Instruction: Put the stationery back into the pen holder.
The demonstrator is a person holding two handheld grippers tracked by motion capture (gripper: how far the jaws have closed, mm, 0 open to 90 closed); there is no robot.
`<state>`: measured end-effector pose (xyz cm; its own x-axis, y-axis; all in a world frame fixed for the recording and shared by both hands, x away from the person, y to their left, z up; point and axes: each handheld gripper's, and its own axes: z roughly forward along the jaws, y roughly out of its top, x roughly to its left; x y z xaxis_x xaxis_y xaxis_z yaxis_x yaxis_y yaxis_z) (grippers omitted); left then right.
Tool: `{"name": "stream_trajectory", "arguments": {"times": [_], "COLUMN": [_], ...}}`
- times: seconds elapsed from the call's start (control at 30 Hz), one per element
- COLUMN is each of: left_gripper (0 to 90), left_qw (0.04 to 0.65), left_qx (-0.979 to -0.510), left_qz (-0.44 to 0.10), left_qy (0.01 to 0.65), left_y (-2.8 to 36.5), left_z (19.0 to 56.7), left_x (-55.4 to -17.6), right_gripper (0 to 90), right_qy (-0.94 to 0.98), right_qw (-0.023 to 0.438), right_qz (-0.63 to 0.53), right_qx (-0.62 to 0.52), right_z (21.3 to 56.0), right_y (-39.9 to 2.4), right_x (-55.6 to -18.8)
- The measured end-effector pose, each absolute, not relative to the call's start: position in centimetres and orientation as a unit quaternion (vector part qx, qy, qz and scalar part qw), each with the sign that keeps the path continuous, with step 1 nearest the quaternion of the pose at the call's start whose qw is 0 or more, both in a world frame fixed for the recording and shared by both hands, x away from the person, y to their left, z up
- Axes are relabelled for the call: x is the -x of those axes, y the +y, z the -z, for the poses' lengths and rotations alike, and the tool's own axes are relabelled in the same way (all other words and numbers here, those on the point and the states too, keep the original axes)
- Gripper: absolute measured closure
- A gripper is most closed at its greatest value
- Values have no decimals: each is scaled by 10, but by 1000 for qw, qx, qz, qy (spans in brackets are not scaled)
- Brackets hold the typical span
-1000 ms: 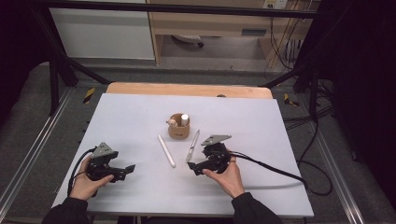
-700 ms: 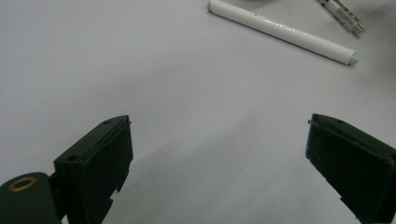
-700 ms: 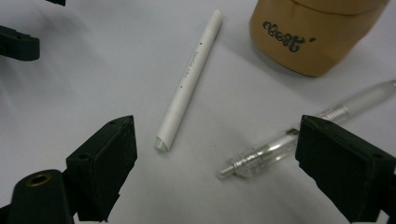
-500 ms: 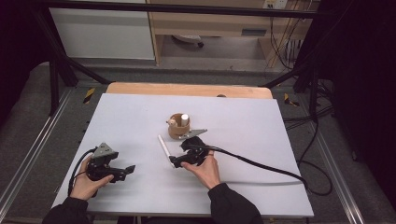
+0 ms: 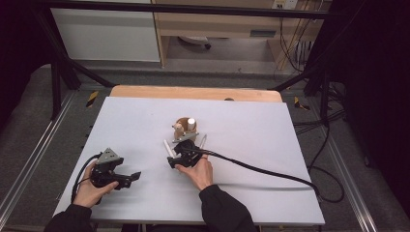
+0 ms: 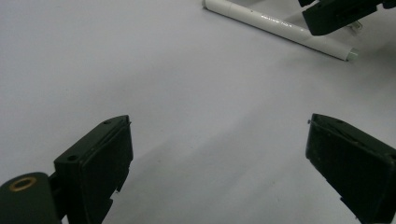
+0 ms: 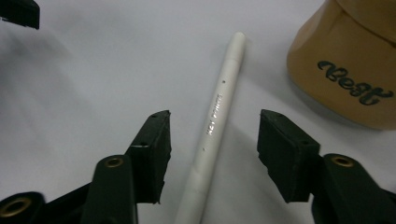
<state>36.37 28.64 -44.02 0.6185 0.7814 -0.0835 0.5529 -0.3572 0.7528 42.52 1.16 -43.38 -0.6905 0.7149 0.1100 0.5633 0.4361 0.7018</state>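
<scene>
Right gripper [image 7: 212, 154], its jaws just closing but not yet pressing, straddles the long white plastic pen [image 7: 215, 126], which lies flat on the pale grey table [image 5: 270, 145] just beside the tan holder cup with dark script lettering [image 7: 348, 70], so one squeeze should seize the barrel. Left gripper [image 6: 219, 172] (jaws spread wide, holding nothing) rests well apart from the cup, seemingly kept clear.
</scene>
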Motion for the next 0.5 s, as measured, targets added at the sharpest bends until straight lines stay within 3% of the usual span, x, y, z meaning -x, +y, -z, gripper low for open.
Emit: {"name": "stream_trajectory", "arguments": {"times": [0.5], "left_gripper": [75], "left_qw": [390], "left_qx": [-812], "left_qz": [-146], "left_qy": [409], "left_y": [287], "left_z": [440], "left_x": [-363], "right_gripper": [664], "right_qy": [850], "right_qw": [123], "right_qz": [-336], "right_qx": [-387], "right_z": [445], "right_y": [24], "right_x": [-427]}}
